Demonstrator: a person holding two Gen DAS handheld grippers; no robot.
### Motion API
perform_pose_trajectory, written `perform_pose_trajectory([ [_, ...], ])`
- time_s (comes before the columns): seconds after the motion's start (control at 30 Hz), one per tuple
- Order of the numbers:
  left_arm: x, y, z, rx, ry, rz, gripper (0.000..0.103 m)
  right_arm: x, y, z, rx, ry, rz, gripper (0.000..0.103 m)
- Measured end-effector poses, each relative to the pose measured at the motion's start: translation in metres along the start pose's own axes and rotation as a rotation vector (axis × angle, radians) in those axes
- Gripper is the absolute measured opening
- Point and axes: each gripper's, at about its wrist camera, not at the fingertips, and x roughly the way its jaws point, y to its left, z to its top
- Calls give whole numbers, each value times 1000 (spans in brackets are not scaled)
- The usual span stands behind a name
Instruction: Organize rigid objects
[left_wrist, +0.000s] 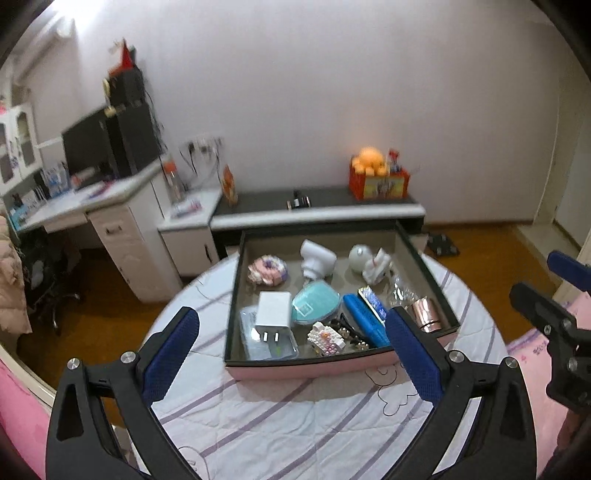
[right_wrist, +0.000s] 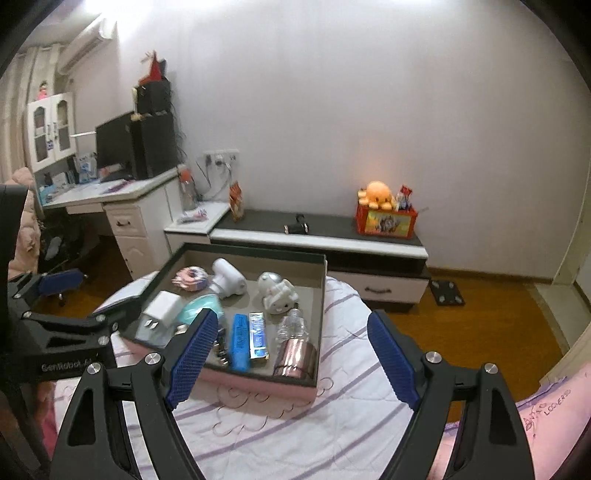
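This is a home bedroom. A bed under a striped, cartoon-printed quilt (right_wrist: 295, 435) fills the foreground, and a white desk (right_wrist: 110, 199) with a dark monitor (right_wrist: 114, 147), drawers and a glass-doored hutch (right_wrist: 51, 129) stands in the left corner. A low TV cabinet (right_wrist: 332, 240) along the plain wall carries an orange plush octopus (right_wrist: 378, 195) on a red box, with a wall air conditioner (right_wrist: 85, 46) high above and wooden flooring (right_wrist: 480, 314) below.
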Motion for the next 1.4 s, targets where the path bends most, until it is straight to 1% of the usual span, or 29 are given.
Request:
perform_pose_trajectory([
  [0.17,-60,3,-28,-31,-172,-28,103,-48,12,-24,-3,-92,-18,84],
  [0.23,-80,1,-42,-30,-238,-19,103,-68,16,-38,3,-138,-32,85],
  [0.27,-90,-2,-49,-16,-267,-1,103,-77,17,-46,12,-159,-36,84],
  [0.37,-111,-7,-68,2,-319,37,103,-101,22,-63,38,-210,-33,84],
  [0.47,-128,-9,-83,-6,-351,22,103,-123,25,-77,61,-276,-60,85],
  [0.57,-142,-10,-97,-18,-396,32,103,-141,23,-89,82,-329,-78,85],
  [0.7,-154,-12,-109,-14,-425,43,103,-156,24,-100,98,-368,-94,85],
  [0.83,-159,-14,-118,-4,-441,62,103,-160,28,-106,102,-382,-137,84],
  [0.9,-160,-14,-122,-2,-459,78,103,-160,28,-110,126,-392,-119,84],
  [0.97,-162,-11,-125,-15,-477,60,103,-161,29,-114,140,-407,-116,85],
  [1.03,-162,-10,-126,-22,-479,38,103,-161,34,-117,128,-410,-132,85],
  [1.1,-161,-10,-127,-23,-482,41,103,-161,35,-120,124,-403,-138,85],
  [1.17,-160,-11,-129,-20,-485,45,103,-161,33,-124,138,-397,-123,85],
  [1.3,-156,-13,-131,-23,-480,22,103,-160,33,-128,148,-400,-109,85],
  [1.4,-153,-13,-131,-23,-477,32,103,-162,37,-128,122,-414,-132,85],
])
